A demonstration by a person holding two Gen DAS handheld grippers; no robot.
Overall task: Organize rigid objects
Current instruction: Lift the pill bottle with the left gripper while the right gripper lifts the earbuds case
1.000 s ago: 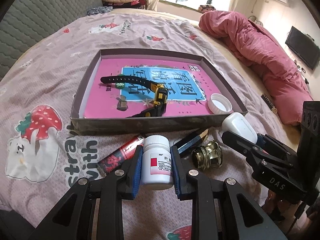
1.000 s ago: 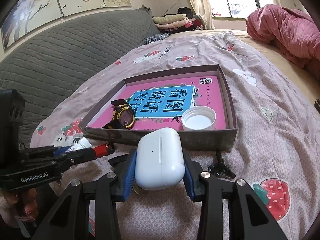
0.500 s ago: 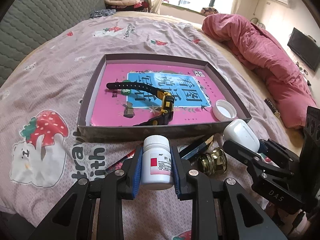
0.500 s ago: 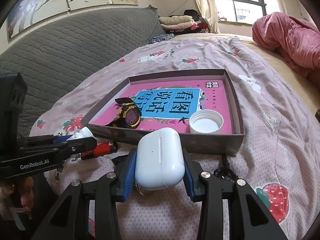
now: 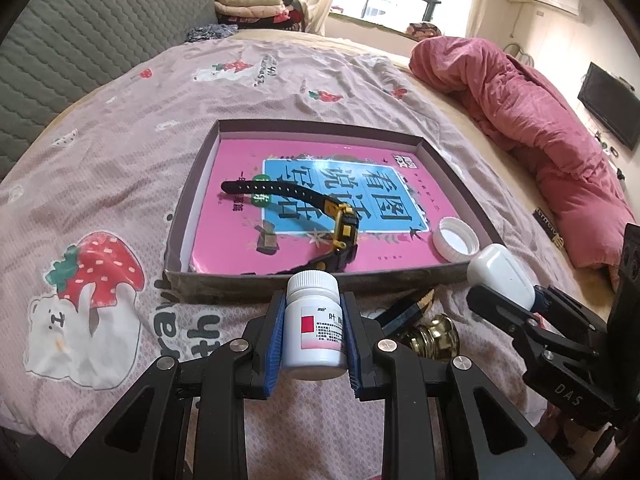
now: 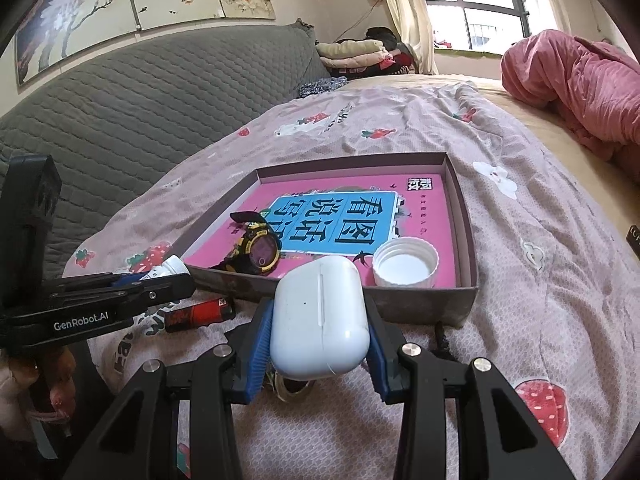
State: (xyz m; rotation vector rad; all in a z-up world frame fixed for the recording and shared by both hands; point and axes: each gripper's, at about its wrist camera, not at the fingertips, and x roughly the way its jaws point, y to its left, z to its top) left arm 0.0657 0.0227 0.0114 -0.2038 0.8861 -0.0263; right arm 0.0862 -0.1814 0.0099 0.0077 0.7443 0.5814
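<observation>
My left gripper point(image 5: 313, 320) is shut on a white pill bottle point(image 5: 315, 326) with a red label, held above the bedspread just before the shallow box point(image 5: 188, 204). My right gripper point(image 6: 318, 320) is shut on a white earbuds case point(image 6: 320, 316), also just before the box's near wall point(image 6: 424, 304). In the box a pink book point(image 5: 240, 164) lies flat, with a black and yellow watch point(image 5: 342, 232) and a white cap point(image 5: 458, 238) on it. The right gripper with the case shows at the right of the left wrist view point(image 5: 500, 276).
On the bedspread before the box lie a red lighter point(image 6: 200, 314), a dark flat stick point(image 5: 404, 308) and a brass knob point(image 5: 434, 336). A pink quilt point(image 5: 540, 120) lies heaped at the right. A grey padded headboard point(image 6: 140, 112) runs along the left.
Both grippers have risen and drawn back a little from the box with their objects still held. The lighter is now hidden behind the left gripper in its own view.
</observation>
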